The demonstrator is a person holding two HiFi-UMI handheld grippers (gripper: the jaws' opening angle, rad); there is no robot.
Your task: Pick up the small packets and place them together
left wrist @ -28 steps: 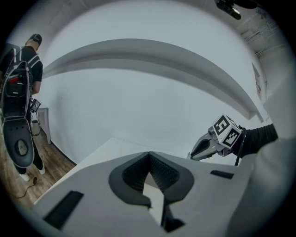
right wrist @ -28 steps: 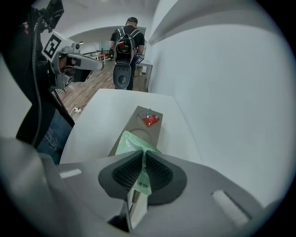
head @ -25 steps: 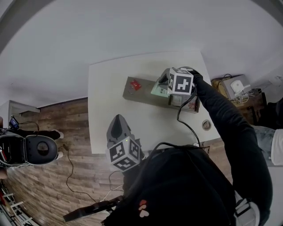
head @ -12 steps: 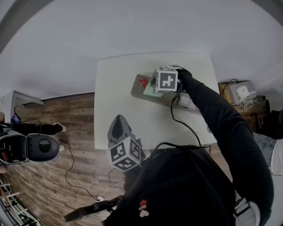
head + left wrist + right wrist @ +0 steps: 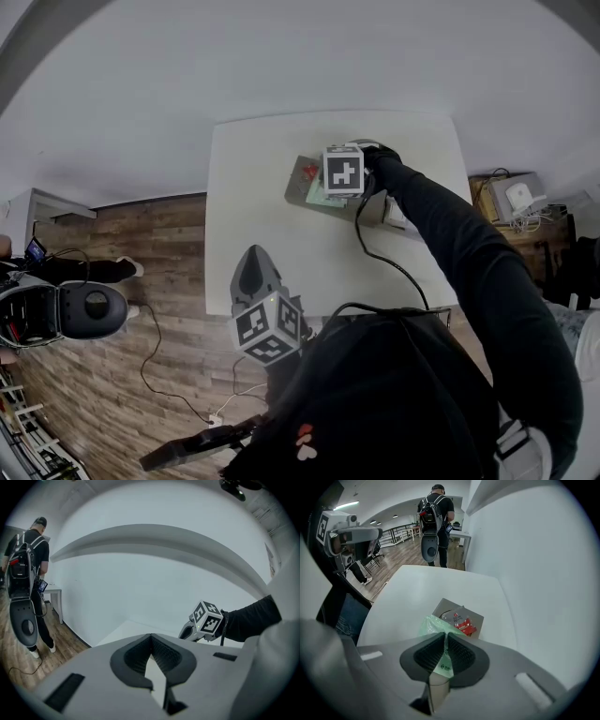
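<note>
My right gripper [image 5: 442,645] is shut on a pale green packet [image 5: 437,626], pinched at its near edge and hanging just over a grey tray [image 5: 444,606]. A clear packet with red print [image 5: 461,621] lies on that tray right beyond the green one. In the head view the right gripper [image 5: 330,190] is over the tray's [image 5: 296,186] left end, with the green packet [image 5: 318,197] beside the red packet [image 5: 309,172]. My left gripper [image 5: 251,261] hovers at the table's near edge, well short of the tray. Its jaws [image 5: 151,639] meet at the tips with nothing between them.
The white table [image 5: 262,206] stands against a white wall on its far side, with wooden floor [image 5: 141,281] to the left. A whitish item [image 5: 396,214] lies at the tray's right end. A black cable [image 5: 380,261] trails from the right gripper. A person with a backpack [image 5: 436,508] stands far off.
My right gripper has carried the green packet leftward along the tray and lower, ending close beside the red packet. The left gripper has barely shifted.
</note>
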